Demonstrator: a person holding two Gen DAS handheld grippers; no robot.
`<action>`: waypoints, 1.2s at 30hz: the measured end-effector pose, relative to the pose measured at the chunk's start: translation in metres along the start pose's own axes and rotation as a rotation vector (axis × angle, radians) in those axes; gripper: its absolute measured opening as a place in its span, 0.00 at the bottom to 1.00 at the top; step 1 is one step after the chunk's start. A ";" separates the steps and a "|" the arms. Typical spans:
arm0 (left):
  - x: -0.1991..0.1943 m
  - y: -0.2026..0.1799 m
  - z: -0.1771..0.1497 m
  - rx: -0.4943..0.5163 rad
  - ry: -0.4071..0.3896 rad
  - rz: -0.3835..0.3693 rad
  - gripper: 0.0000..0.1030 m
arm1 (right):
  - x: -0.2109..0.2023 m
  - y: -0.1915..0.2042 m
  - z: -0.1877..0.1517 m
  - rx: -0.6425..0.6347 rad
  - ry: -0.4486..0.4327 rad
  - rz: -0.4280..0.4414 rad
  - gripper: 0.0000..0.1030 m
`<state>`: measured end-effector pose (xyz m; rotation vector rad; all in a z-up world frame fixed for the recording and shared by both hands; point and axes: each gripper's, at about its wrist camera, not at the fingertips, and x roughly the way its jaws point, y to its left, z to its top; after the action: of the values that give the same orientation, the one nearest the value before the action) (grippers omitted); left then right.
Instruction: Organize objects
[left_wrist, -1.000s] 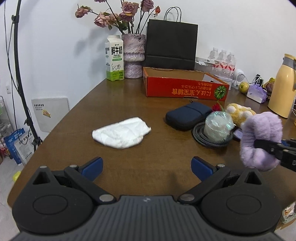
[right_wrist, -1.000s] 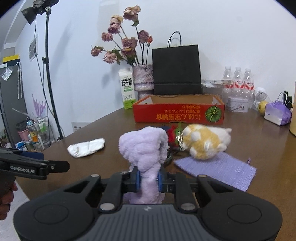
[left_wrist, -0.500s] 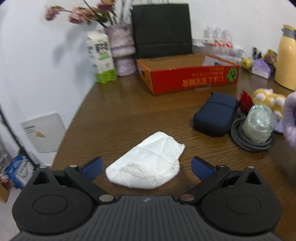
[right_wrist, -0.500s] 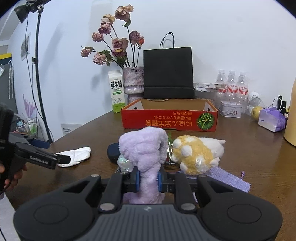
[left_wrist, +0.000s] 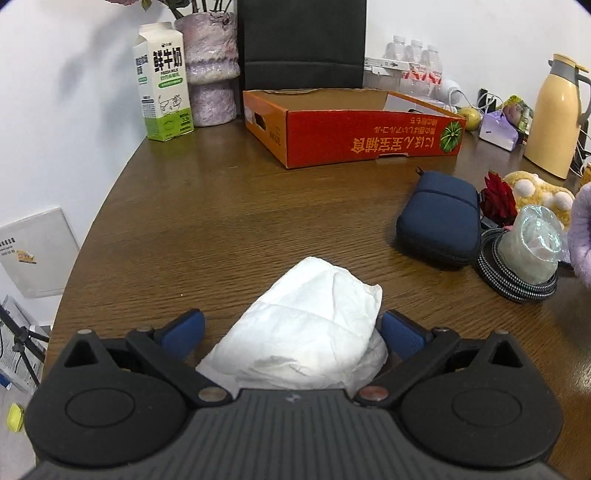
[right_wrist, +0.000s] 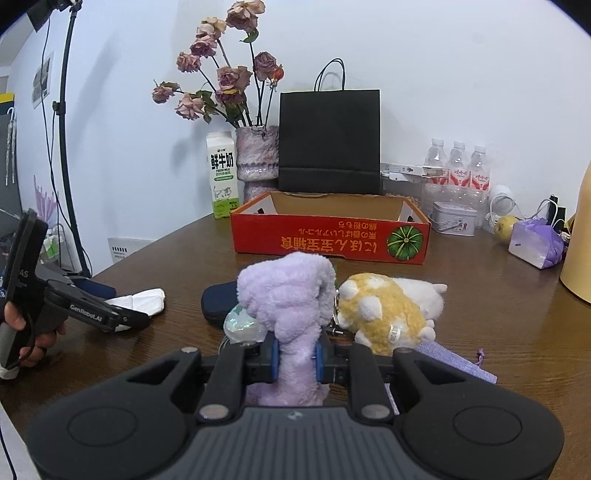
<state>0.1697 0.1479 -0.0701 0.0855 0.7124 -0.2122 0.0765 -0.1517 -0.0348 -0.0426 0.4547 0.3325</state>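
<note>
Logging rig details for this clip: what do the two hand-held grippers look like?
Both are black plastic with ribbed bodies, round discs at each side and blue pads on the fingers. The left hand-held gripper has a pistol-style handle and white "GenRobot.AI" lettering. The right hand-held gripper looks identical. No sleeves show.

A: How many bottles (right_wrist: 458, 166) stand at the table's (left_wrist: 221, 206) back edge?
B: Three. One milk carton (left_wrist: 164, 81), one vase (left_wrist: 212, 70), one black bag (right_wrist: 328, 142).
A: And boxes?
B: One red box (left_wrist: 354, 129). Also one plush (right_wrist: 388, 310), one pouch (left_wrist: 439, 218), one tissue (left_wrist: 310, 332).
</note>
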 end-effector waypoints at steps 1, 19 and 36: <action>-0.001 -0.001 0.000 -0.006 0.000 0.009 0.98 | 0.001 0.000 0.000 0.000 0.001 0.001 0.16; -0.061 -0.075 -0.027 -0.118 -0.133 0.104 0.40 | -0.008 -0.002 -0.007 0.016 -0.010 0.035 0.16; -0.096 -0.141 0.005 -0.199 -0.261 0.080 0.41 | -0.022 -0.013 -0.001 0.017 -0.061 0.078 0.16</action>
<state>0.0712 0.0249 -0.0041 -0.1022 0.4659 -0.0723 0.0617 -0.1707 -0.0262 0.0020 0.3993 0.4059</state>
